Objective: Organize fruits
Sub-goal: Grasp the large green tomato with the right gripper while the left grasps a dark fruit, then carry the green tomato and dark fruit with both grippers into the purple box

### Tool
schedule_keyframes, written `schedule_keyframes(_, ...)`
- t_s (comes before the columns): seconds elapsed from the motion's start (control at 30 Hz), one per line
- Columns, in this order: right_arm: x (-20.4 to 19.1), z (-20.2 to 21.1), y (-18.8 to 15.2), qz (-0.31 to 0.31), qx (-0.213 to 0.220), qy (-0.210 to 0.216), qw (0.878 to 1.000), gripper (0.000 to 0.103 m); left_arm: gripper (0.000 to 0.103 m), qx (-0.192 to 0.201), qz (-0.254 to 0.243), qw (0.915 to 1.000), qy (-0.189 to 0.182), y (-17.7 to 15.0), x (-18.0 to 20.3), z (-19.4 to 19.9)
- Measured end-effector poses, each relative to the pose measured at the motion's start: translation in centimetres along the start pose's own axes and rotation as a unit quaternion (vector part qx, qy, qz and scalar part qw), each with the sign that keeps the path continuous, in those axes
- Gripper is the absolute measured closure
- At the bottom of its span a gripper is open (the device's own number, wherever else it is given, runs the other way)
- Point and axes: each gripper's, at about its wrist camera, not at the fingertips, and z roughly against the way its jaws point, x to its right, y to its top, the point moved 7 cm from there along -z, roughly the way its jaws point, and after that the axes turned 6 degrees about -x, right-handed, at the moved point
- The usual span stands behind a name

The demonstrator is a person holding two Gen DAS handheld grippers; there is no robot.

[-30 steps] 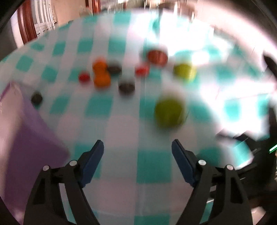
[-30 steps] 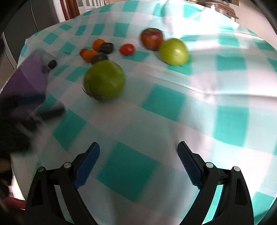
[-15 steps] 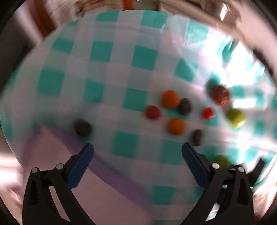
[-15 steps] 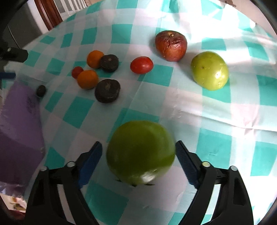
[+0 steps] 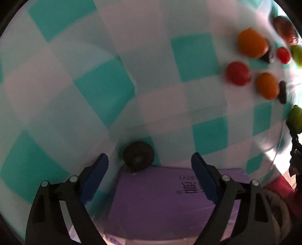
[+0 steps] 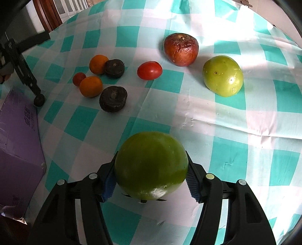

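My right gripper [image 6: 150, 180] is shut on a large green fruit [image 6: 151, 167], its blue pads pressed against both sides. My left gripper [image 5: 150, 166] is open above a small dark round fruit [image 5: 138, 156] that lies between its fingertips, at the edge of a purple box [image 5: 169, 205]. In the right wrist view the left gripper [image 6: 35, 90] stands over that small dark fruit [image 6: 39, 100]. Other fruit lie on the checked cloth: two oranges [image 6: 90, 86], two dark fruits [image 6: 113, 99], two red tomatoes [image 6: 149, 70], a wrinkled red apple [image 6: 181, 49], a second green fruit [image 6: 222, 75].
The table is covered with a teal and white checked cloth [image 6: 236, 132]. The purple box [image 6: 17, 143] lies at the left edge of the table. A wooden door frame [image 6: 51, 17] stands beyond the far left corner.
My right gripper has closed in on the large green fruit and shut on it. My left gripper has swung left and down to the small dark fruit by the purple box.
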Motion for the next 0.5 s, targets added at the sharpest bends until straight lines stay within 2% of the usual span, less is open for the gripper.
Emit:
schedule_keyframes(0.1, 0.1, 0.0, 0.0, -0.001, 0.001, -0.001, 1.0, 0.041, 0.023, -0.028, -0.012, 0.9995, 0.012, -0.3, -0.6, -1.5)
schedule_keyframes(0.17, 0.1, 0.1, -0.1, 0.002, 0.001, -0.004, 1.0, 0.041, 0.034, -0.036, -0.009, 0.9992, 0.013, -0.3, -1.2, -2.0)
schedule_keyframes(0.2, 0.0, 0.1, -0.1, 0.004, 0.002, -0.005, 1.0, 0.041, 0.037, -0.037, -0.005, 0.9991, 0.019, -0.3, -1.8, -2.2)
schedule_keyframes(0.23, 0.0, 0.1, -0.2, 0.005, 0.002, -0.006, 1.0, 0.041, 0.045, -0.038, -0.002, 0.9991, 0.02, -0.3, -2.1, -2.3)
schedule_keyframes(0.27, 0.0, 0.1, -0.2, 0.005, 0.002, -0.006, 1.0, 0.041, 0.049, -0.038, 0.004, 0.9992, 0.012, -0.3, -2.5, -2.1)
schedule_keyframes(0.4, 0.0, 0.2, -0.2, 0.006, 0.001, -0.008, 1.0, 0.041, 0.054, -0.033, -0.008, 0.9994, 0.009, -0.7, -3.9, -0.3)
schedule_keyframes(0.43, 0.0, 0.2, -0.2, 0.005, 0.001, -0.008, 1.0, 0.042, 0.062, -0.029, -0.011, 0.9995, 0.007, -0.6, -4.0, 0.3)
schedule_keyframes(0.5, 0.0, 0.2, -0.2, 0.006, 0.001, -0.007, 1.0, 0.043, 0.062, -0.006, -0.013, 0.9997, 0.02, -0.3, -4.4, 1.0)
